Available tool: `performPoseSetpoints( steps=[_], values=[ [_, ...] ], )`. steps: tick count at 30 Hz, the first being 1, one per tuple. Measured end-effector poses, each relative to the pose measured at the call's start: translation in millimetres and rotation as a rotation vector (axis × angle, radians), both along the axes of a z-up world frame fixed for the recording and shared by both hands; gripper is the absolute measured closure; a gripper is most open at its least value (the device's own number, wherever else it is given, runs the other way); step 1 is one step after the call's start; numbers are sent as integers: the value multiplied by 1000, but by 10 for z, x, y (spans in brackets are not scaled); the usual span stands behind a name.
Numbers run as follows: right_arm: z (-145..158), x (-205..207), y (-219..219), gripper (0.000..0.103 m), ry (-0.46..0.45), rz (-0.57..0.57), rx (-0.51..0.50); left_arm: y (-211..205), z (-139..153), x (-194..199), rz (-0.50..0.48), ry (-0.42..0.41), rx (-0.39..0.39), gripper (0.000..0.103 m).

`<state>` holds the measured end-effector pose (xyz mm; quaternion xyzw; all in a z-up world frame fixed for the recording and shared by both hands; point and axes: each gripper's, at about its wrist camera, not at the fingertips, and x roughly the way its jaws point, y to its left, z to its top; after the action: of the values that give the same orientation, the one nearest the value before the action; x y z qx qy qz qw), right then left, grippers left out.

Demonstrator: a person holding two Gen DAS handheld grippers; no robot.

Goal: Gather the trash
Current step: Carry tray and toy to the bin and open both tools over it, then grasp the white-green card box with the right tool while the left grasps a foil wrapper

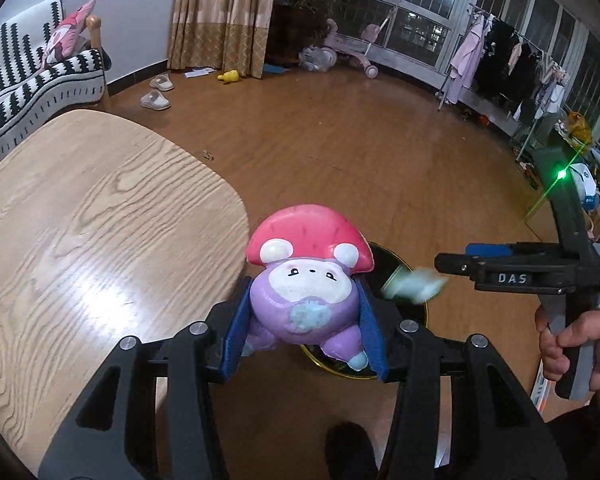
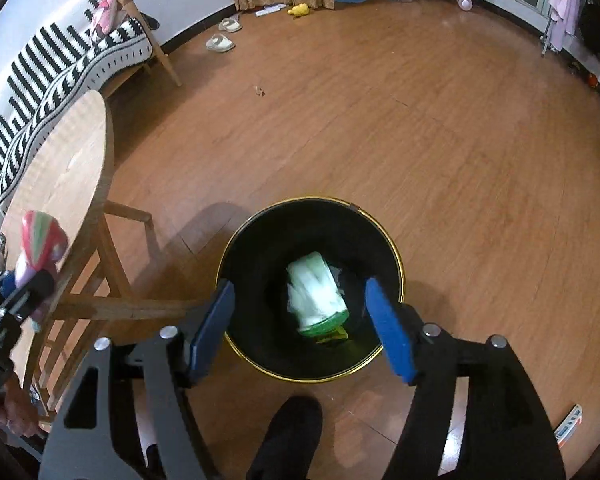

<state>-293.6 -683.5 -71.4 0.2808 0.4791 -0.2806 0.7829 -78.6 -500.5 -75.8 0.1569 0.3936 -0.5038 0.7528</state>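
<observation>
Blurred pale-green bottle (image 2: 315, 294) inside bin (image 2: 260, 240)

Toy (image 1: 306, 280): purple body, pink-red cap.
Bin (image 2: 236, 248): black, gold rim.
Sofa cover (image 1: 28, 76): black-and-white stripes.
Pads (image 2: 388, 332): blue.

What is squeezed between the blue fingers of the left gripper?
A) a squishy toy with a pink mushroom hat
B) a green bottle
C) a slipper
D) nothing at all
A: in the left wrist view the left gripper has its blue pads pressed on both sides of the purple squishy toy with a pink mushroom hat, held over the black bin.
</observation>
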Motion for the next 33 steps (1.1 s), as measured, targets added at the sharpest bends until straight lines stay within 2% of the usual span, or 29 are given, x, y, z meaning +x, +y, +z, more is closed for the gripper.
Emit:
performPoseSetpoints(
  steps=[6,13,15,16,20,27,33],
  values=[
    [64,-98,-56,36,-23,-34,-6,-178,-118,-72,-29,23,14,55],
    [212,-284,-149,36,-66,-102,-23,-520,-319,-123,-78,127,0,52],
    [248,-302,-162,34,-77,-114,-28,-594,-373,-141,-80,150,-2,38],
    [265,-301,-163,33,-81,-116,-30,-619,-392,-141,-69,159,-7,26],
    [299,-233,-126,33,-92,-111,-34,-631,-397,-152,-70,169,-16,25],
    [369,105,84,31,-105,-44,-46,-266,-203,-2,-24,118,-35,20],
    [470,749,606,29,-125,77,-58,482,107,394,95,39,-38,17]
  ],
)
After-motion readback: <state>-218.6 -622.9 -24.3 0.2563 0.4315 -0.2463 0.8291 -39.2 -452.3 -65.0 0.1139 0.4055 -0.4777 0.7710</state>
